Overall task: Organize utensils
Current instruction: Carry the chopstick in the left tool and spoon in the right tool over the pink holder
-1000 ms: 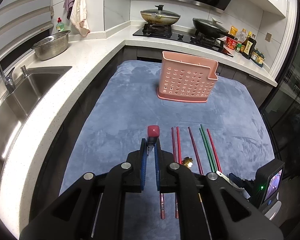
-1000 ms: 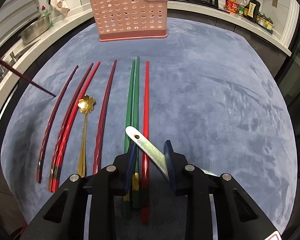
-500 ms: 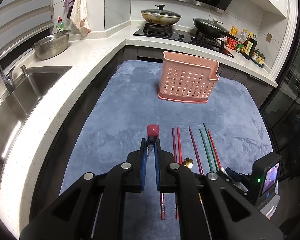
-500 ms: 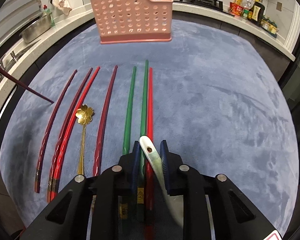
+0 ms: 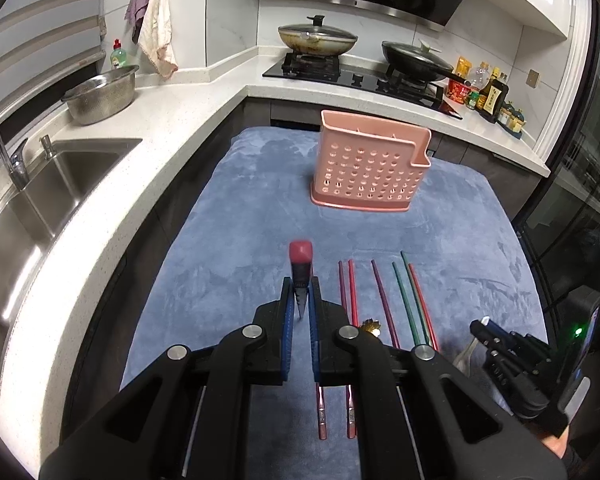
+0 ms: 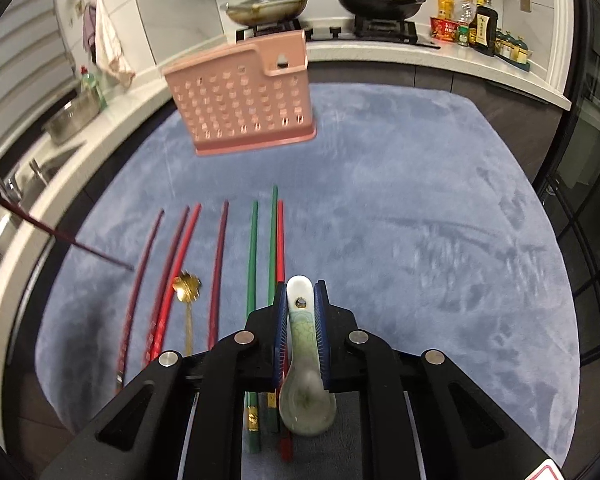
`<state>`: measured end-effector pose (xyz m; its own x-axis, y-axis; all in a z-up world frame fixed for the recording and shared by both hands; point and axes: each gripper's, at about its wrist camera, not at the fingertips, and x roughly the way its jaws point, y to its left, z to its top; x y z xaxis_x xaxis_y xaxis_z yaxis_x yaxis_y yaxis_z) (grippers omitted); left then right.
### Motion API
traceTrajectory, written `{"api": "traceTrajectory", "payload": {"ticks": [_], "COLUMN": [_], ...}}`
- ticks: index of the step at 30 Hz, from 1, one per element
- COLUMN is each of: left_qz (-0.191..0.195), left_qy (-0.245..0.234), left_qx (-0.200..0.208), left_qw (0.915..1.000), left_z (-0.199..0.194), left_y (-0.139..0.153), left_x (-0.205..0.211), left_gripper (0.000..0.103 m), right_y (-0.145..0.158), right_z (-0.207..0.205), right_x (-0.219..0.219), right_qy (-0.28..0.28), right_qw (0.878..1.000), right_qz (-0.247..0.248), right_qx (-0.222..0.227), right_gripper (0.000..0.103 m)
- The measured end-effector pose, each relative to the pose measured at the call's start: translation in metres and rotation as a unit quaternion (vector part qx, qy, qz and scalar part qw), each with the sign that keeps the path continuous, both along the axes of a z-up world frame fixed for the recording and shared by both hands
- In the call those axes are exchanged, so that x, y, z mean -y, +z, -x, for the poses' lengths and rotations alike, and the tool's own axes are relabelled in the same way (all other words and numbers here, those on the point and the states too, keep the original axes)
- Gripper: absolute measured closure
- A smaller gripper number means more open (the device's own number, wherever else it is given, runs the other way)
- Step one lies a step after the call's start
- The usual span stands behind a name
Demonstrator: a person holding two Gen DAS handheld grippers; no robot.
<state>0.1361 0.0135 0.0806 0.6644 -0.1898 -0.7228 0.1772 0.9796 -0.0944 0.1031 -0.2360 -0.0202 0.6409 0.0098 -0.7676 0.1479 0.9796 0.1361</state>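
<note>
Ceramic spoon (image 6: 300, 344) clamped lengthwise between the right claw (image 6: 301, 300) fingers.

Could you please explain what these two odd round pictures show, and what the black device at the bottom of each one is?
Each picture comes from a fisheye camera on a hand-held two-finger gripper; a person carries one in each hand. No robot arm is involved.

In the left view, the left gripper is shut on a dark red chopstick. In the right view, the right gripper is shut on a pale ceramic spoon.

Both look over a blue-grey mat. On it lie red, maroon and green chopsticks in a row, with a gold spoon among them. Further back stands a pink perforated utensil holder.
</note>
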Motion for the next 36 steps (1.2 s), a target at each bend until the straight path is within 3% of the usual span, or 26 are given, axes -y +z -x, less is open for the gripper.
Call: {"api": "traceTrajectory", "payload": {"ticks": [16, 30, 36], "left_qz": [-0.005, 0.021, 0.027], "left_qy": [-0.007, -0.035, -0.036], "left_qx": [0.061, 0.16, 0.166], "left_qw": [0.9981, 0.9862, 0.9852], "left_z": [-0.034, -0.122, -0.164], "left_y": [0.048, 0.129, 0.129], "left_x": [0.004, 0.049, 0.071], "left_gripper": [0.096, 0.096, 0.096], "right_y": [0.085, 0.162, 0.163], "right_z": [-0.053, -0.159, -0.202], "right_x": [0.014, 0.036, 0.039], "right_qy": [0.009, 0.0, -0.002], "right_qw": [0.997, 0.991, 0.991], "right_qz": [-0.035, -0.015, -0.004], "right_qx": [0.074, 0.133, 0.132], "right_gripper": [0.093, 0.096, 0.096]}}
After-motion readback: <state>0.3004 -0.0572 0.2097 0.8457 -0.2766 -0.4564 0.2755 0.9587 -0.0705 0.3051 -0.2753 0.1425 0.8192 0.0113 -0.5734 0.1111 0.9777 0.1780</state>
